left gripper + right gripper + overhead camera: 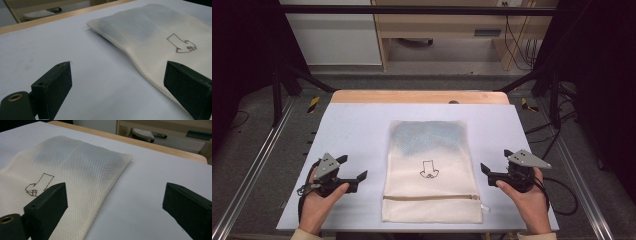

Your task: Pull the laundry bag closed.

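Two grippers poised, one each side of the mesh bag [428, 170]: left gripper [353, 167] and right gripper [496, 161], jaws spread wide, nothing held. Bag flat at the centre of the white table [357, 125], zipper [430, 197] along the near end, something bluish inside at the far end. Likely the approach step, no grasp yet; next, closing on a side edge. Bare table either side.
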`<move>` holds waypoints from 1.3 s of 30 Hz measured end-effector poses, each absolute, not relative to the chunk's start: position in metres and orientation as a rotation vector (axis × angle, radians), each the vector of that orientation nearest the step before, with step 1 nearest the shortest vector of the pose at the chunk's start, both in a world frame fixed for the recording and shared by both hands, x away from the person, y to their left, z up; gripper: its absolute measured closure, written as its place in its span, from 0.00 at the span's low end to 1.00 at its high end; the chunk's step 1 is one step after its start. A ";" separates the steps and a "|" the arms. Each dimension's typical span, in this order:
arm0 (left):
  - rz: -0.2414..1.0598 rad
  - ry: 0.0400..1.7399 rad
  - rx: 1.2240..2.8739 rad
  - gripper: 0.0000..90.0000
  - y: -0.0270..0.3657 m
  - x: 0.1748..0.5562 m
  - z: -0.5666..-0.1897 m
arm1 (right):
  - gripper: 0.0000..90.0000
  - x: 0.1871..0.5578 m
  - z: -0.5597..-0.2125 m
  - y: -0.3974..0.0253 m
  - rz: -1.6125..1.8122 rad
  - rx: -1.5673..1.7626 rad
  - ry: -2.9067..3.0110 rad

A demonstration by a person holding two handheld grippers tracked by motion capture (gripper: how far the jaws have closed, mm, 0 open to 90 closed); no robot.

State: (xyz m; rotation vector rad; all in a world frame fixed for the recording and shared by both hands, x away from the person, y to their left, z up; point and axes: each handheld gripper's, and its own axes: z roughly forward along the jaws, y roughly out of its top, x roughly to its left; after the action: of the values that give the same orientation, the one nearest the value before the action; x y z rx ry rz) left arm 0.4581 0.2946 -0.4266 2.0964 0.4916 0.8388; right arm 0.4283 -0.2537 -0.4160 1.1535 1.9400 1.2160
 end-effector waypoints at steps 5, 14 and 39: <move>0.857 0.651 1.993 0.08 0.320 0.462 -0.430 | 0.05 0.439 -0.420 -0.258 1.215 1.165 1.910; 0.932 0.710 1.980 0.07 0.342 0.478 -0.435 | 0.05 0.457 -0.429 -0.266 1.190 1.215 1.891; 1.150 0.686 2.042 0.06 0.365 0.496 -0.446 | 0.09 0.454 -0.467 -0.303 1.065 1.300 1.790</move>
State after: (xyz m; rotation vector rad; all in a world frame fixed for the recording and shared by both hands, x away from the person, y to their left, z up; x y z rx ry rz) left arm 0.4955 0.3652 -0.4457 2.0423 0.6859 1.1502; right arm 0.4542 -0.3028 -0.4669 1.3000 1.7899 1.0650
